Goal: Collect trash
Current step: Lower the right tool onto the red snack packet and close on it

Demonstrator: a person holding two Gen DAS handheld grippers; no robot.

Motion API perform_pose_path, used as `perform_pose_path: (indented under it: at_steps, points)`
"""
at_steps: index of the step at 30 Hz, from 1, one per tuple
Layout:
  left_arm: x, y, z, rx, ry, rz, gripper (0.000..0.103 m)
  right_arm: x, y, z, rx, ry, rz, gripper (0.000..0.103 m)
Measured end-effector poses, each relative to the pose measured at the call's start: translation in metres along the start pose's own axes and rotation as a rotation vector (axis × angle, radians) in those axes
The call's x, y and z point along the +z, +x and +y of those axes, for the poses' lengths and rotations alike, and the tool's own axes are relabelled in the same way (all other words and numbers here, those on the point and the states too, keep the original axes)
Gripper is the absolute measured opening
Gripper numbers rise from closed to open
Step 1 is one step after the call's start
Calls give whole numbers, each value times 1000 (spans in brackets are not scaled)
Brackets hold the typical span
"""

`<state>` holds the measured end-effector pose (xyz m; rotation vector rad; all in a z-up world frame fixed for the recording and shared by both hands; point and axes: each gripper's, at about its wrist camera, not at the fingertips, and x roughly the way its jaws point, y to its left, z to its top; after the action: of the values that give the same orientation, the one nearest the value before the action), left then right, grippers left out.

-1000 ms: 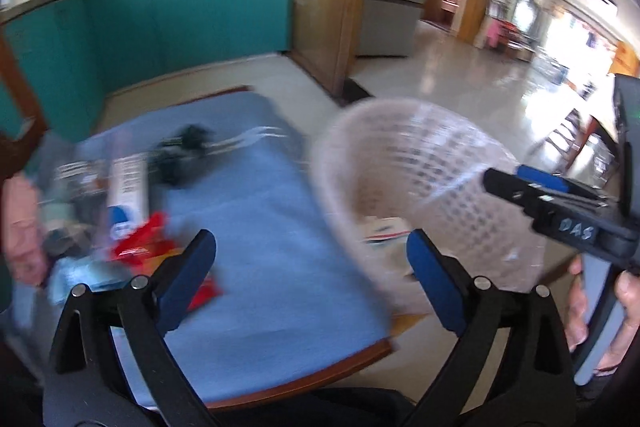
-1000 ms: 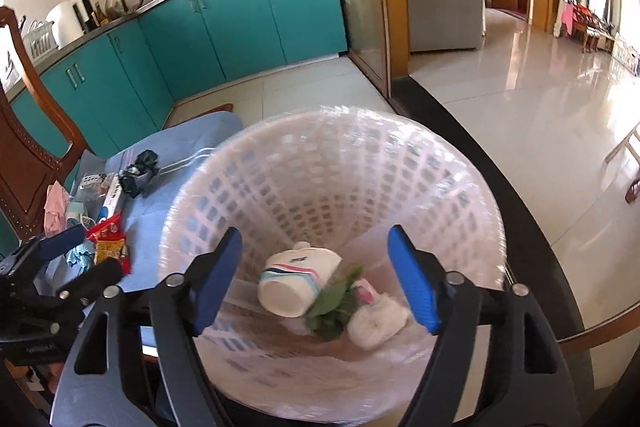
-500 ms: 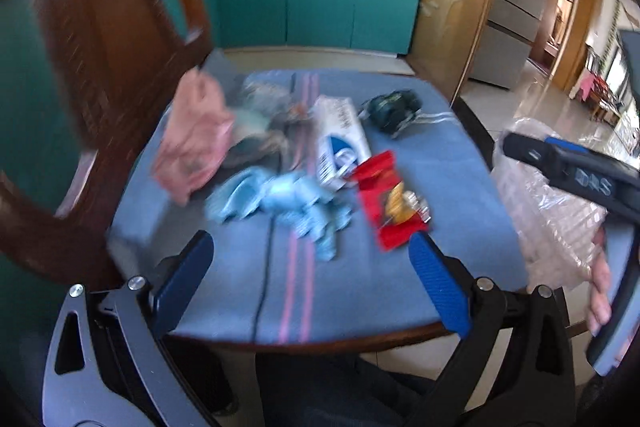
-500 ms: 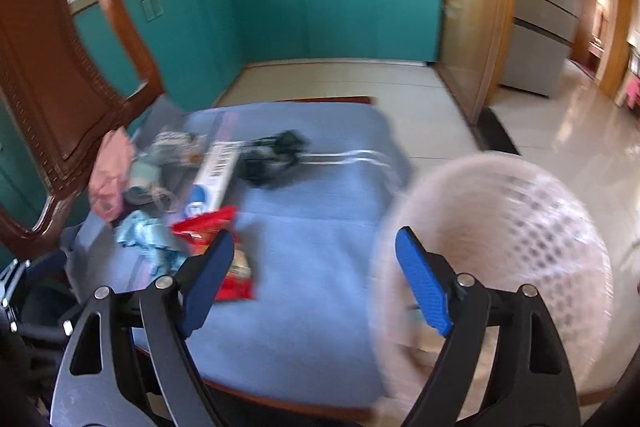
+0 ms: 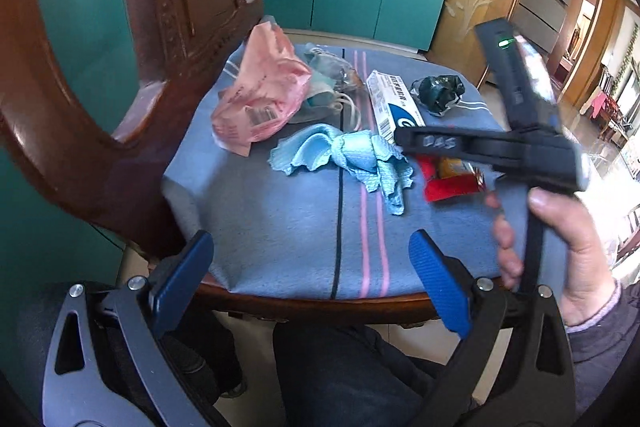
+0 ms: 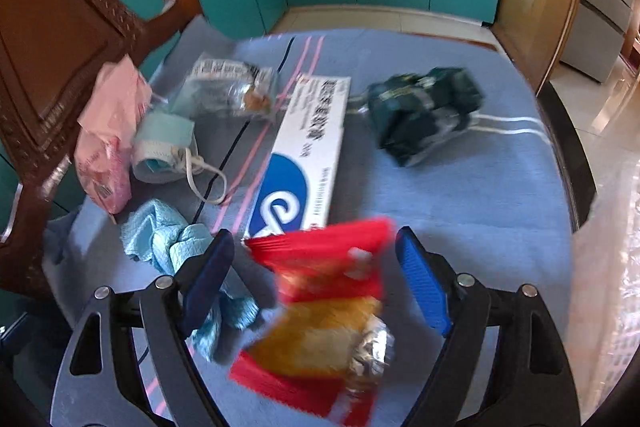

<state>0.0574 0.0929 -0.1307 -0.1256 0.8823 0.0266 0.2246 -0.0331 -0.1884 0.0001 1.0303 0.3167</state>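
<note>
Both sets of jaws are spread wide with nothing between the pads. The right gripper (image 6: 314,275) hangs low over the crinkly red and yellow foil snack wrapper (image 6: 320,319), which sits right in the gap between its blue pads, lying flat on the blue striped tablecloth (image 6: 460,187). Just ahead of those jaws is the long white and blue cardboard box (image 6: 304,155), off to their left the crumpled light blue cloth wipe (image 6: 168,239), further out the dark green scrunched foil pack (image 6: 424,111), and far left a pink plastic bag (image 6: 108,139) next to a pale face mask (image 6: 164,147).

The left gripper (image 5: 312,275) is parked back at the near table edge, well short of everything.

Looks to me like the step is picking the next bit of trash, with the red wrapper as the target. Next move would be dropping the right jaws to the cloth and pinching the wrapper. It's thin and flat, so I'd guess it needs a scrape under one edge.
</note>
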Motion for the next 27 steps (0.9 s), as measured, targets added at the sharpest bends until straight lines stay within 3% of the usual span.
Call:
perform_pose_path:
  at_steps: [6, 7, 8, 10, 11, 16, 27]
  points:
    - [-2, 1, -1, -3, 5, 9, 98, -2, 9, 17, -58, -69, -8, 81]
    - [-2, 2, -2, -5, 7, 10, 98, -3, 9, 17, -59, -71, -11, 78]
    - [-2, 2, -4, -6, 10, 10, 98, -4, 8, 18, -63, -80, -18, 64]
    - [-2, 3, -6, -6, 14, 12, 98, -7, 5, 21, -76, -114, -28, 49]
    - [-2, 3, -7, -7, 16, 14, 98, -9, 3, 21, -61, -117, -29, 47]
    - [-3, 7, -11, -5, 21, 27, 98, -16, -6, 12, -26, -108, -38, 42]
    - [-5, 18, -18, -1, 11, 54, 98, -29, -52, -14, -9, -107, -86, 41]
